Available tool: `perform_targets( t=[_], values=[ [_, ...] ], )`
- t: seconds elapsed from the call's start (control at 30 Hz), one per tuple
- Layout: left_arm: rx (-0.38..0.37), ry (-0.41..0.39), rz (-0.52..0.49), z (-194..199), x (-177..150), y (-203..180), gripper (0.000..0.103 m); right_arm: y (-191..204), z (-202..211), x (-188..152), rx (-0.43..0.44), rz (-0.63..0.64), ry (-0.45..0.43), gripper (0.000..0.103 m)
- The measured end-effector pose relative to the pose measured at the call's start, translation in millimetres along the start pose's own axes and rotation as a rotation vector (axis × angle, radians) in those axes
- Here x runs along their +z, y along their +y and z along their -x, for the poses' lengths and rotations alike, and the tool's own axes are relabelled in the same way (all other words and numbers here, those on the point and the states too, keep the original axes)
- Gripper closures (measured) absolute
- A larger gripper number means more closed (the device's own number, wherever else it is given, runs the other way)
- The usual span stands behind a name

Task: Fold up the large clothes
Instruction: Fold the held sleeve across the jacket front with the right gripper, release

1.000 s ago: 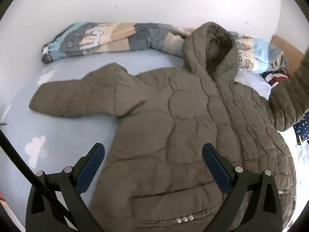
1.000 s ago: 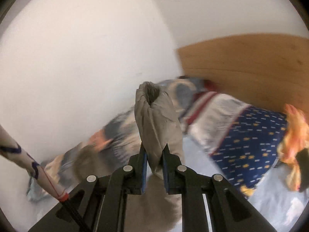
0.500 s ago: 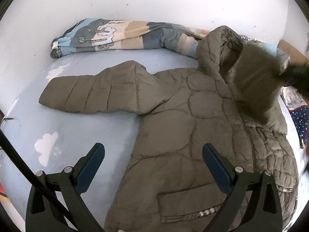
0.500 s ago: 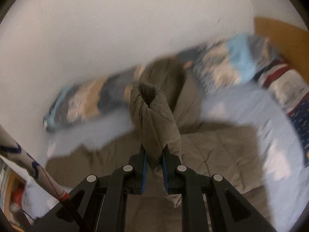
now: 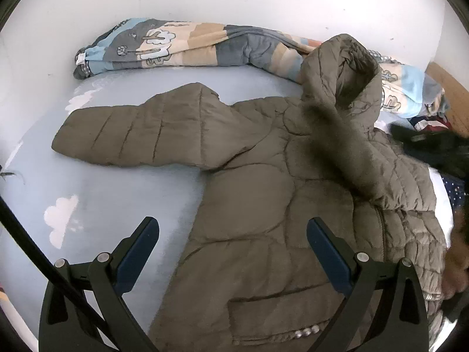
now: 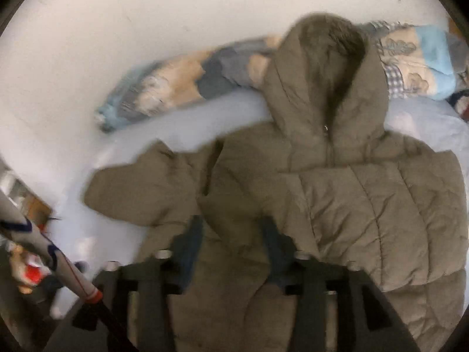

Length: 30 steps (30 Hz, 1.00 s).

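An olive quilted hooded jacket (image 5: pixel 263 193) lies front-up on a pale blue bed sheet (image 5: pixel 96 193). Its left sleeve (image 5: pixel 137 135) stretches out to the left. Its right sleeve (image 5: pixel 351 152) lies folded across the chest. My left gripper (image 5: pixel 231 246) is open and empty above the jacket's lower left side. In the right wrist view the jacket (image 6: pixel 337 193) fills the frame, with the folded sleeve (image 6: pixel 381 205) on the right. My right gripper (image 6: pixel 231 243) is open and blurred, just above the jacket's chest, holding nothing.
A rolled patterned blanket (image 5: pixel 181 44) lies along the white wall behind the jacket. More bedding (image 5: pixel 410 94) and a wooden headboard (image 5: pixel 451 94) are at the far right. A striped pole (image 6: pixel 49 249) crosses the lower left of the right wrist view.
My right gripper carried the right sleeve over the jacket's chest, let it go and opened. The left gripper stayed open, and its view shifted a little.
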<state>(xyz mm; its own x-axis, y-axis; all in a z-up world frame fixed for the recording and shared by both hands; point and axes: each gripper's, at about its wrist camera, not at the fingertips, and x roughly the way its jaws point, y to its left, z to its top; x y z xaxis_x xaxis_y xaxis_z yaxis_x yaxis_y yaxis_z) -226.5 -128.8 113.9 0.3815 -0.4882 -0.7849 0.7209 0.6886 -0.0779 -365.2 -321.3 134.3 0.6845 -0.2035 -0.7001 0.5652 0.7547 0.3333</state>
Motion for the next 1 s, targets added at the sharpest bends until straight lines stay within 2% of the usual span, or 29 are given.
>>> perform_targets(
  t=[0.03, 0.13, 0.17, 0.23, 0.3, 0.37, 0.43, 0.5, 0.53, 0.57, 0.63, 0.7, 0.77, 0.87, 1.0],
  values=[
    [-0.003, 0.004, 0.003, -1, 0, -2, 0.002, -6, 13, 2, 0.002, -0.003, -0.029, 0.037],
    [-0.004, 0.013, -0.011, -5, -1, -12, 0.002, -32, 40, 7, 0.068, -0.037, -0.06, 0.037],
    [-0.003, 0.014, -0.017, -6, -2, -15, 0.002, -43, 49, 7, 0.04, -0.054, -0.082, 0.037],
    [-0.004, 0.022, -0.033, -8, -3, -22, 0.002, -63, 60, 7, -0.077, -0.081, -0.119, 0.037],
    [-0.003, 0.024, -0.052, -11, -6, -29, 0.002, -101, 61, 6, -0.248, -0.131, -0.114, 0.037],
    [0.004, 0.025, -0.075, -13, -7, -34, 0.002, -141, 51, 2, -0.344, -0.184, -0.065, 0.037],
    [0.005, 0.027, -0.091, -15, -7, -38, 0.002, -177, 37, -7, -0.403, -0.248, 0.003, 0.037],
    [0.007, 0.032, -0.101, -17, -8, -42, 0.002, -204, 17, -22, -0.403, -0.304, 0.079, 0.037],
    [0.006, 0.034, -0.104, -17, -8, -43, 0.002, -217, 1, -32, -0.381, -0.336, 0.144, 0.035],
    [0.006, 0.033, -0.104, -18, -8, -43, 0.002, -224, -12, -37, -0.362, -0.348, 0.172, 0.035],
    [0.011, 0.023, -0.107, -15, -8, -42, 0.002, -224, -15, -39, -0.369, -0.331, 0.153, 0.034],
    [0.023, 0.007, -0.111, -12, -9, -41, 0.002, -214, -8, -30, -0.428, -0.322, 0.152, 0.035],
    [0.026, -0.007, -0.103, -7, -9, -38, 0.002, -185, 7, -20, -0.489, -0.269, 0.069, 0.034],
    [0.024, -0.011, -0.087, -3, -7, -30, 0.002, -131, 13, -13, -0.419, -0.146, 0.02, 0.034],
    [0.026, -0.009, -0.065, 0, -7, -17, 0.002, -71, -8, -19, -0.265, -0.091, 0.046, 0.034]
  ],
)
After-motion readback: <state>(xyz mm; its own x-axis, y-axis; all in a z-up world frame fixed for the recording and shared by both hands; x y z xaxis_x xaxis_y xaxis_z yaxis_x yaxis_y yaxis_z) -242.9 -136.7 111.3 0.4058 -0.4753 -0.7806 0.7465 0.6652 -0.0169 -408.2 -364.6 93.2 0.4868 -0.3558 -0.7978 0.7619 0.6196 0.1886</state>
